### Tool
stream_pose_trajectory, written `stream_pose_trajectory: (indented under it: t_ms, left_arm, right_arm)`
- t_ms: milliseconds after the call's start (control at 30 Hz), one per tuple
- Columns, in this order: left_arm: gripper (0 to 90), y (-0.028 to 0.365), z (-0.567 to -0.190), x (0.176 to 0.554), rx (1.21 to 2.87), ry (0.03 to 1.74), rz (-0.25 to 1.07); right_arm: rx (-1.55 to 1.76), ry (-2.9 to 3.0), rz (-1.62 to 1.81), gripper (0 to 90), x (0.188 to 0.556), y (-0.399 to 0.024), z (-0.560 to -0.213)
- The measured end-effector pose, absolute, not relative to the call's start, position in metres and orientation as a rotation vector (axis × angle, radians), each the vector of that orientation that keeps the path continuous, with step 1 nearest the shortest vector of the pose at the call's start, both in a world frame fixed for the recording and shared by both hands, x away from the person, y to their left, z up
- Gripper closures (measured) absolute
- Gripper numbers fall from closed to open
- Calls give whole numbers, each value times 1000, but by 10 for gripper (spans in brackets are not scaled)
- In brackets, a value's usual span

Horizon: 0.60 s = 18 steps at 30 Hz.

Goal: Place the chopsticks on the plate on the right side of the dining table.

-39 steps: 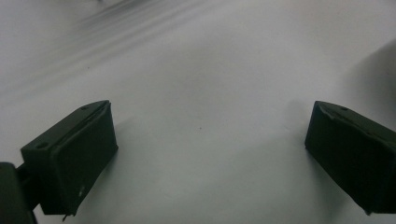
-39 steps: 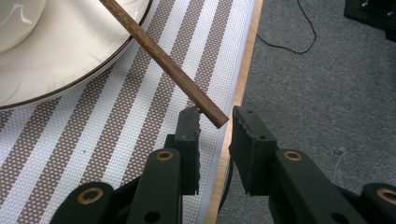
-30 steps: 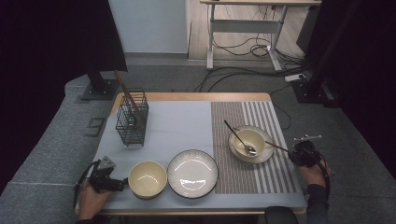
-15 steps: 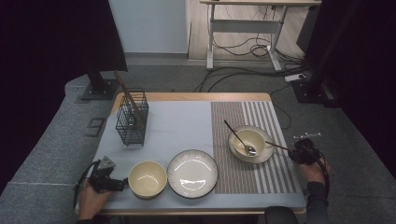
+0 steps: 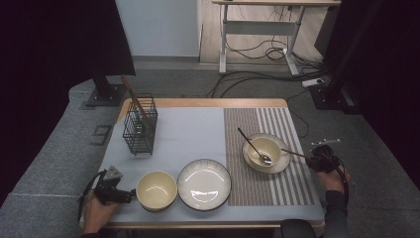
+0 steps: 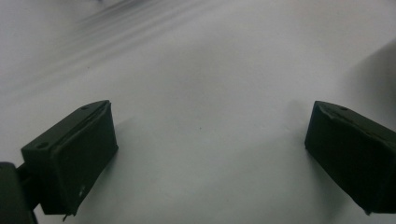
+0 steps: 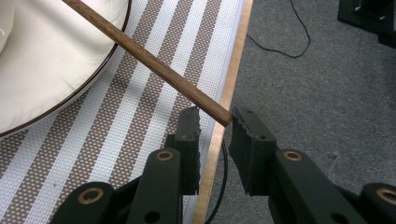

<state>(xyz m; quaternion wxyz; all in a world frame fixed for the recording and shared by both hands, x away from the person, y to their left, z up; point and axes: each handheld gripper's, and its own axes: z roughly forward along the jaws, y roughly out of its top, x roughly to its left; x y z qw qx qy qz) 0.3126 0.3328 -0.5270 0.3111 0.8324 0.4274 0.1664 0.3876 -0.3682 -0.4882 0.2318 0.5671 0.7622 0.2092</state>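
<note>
Chopstick end is sitting between my R gripper jaws, narrow, pads look touching it. L gripper is idling wide, nothing in it. Next I'm lifting it off the bowl, needs firm pinch.

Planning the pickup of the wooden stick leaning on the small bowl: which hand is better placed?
Right. The right gripper already has the wooden stick end between its jaws, beside the small bowl. The left gripper sits far off by the yellow bowl.

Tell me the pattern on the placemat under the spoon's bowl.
Brown and white stripes on the placemat; right gripper view.

Wooden table bears a grey cloth; striped mat (right side).
</note>
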Motion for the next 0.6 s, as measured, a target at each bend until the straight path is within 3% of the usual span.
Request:
stream_pose_trajectory:
  t_ms: [300,600]
  left_arm:
    - [22,333,-527,313,2197,1128,439]
    - [22,333,-527,313,2197,1129,440]
  right_arm:
    - [1538,2110,584,720,390,-363,-486]
    - [1530,2103,555,664,392,-363,-486]
